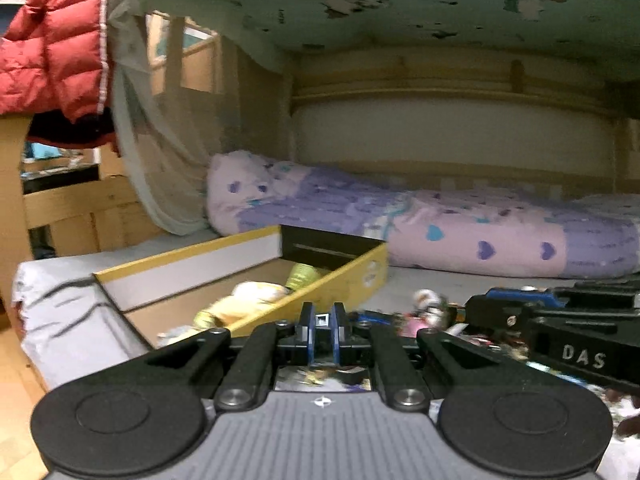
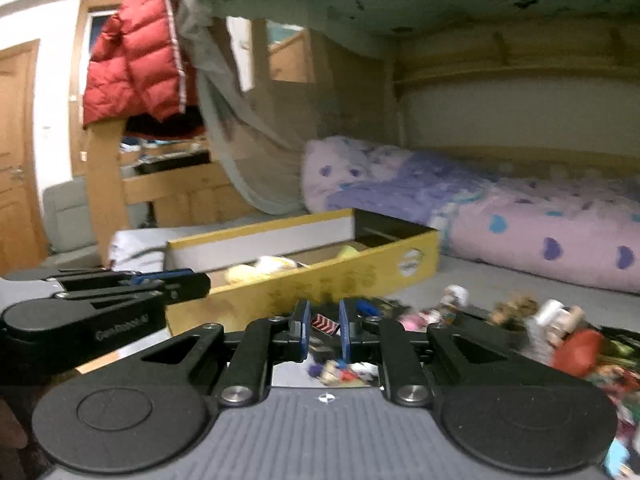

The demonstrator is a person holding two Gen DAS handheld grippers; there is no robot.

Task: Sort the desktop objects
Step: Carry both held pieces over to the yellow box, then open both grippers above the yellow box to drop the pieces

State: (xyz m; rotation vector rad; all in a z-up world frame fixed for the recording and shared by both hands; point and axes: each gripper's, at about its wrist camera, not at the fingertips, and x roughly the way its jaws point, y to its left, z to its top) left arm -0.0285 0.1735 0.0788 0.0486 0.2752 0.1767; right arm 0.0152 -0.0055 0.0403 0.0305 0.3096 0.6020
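Left gripper (image 1: 321, 322): jaws drawn close together, holding a small pale square piece with a dark centre (image 1: 321, 319) between the blue pads; it hung low over the bed, just before the box's near wall.
Right gripper (image 2: 325, 325): jaws narrowed on a small dark card with red arrow marks (image 2: 325, 324), pressed between the pads.
Box (image 2: 312, 280): open yellow-walled cardboard box lying on the grey sheet, its far end black; in the right wrist view it sat ahead and slightly left of the right gripper.
Inside the box: a pale yellow soft toy (image 1: 244, 300) and a yellow-green item (image 1: 302, 276) further back, both blurred.
Loose objects (image 2: 520, 320): a scatter of small toys and figures on the bed, right of the box and near the grippers; too blurred to name singly.
Quilt (image 1: 440, 232): rolled lilac quilt with heart prints, lying along the wall behind the box.
Red jacket (image 1: 56, 40): puffer jacket hanging from the upper bunk at upper left.
Netting (image 2: 248, 152): grey mesh draped beside the jacket.
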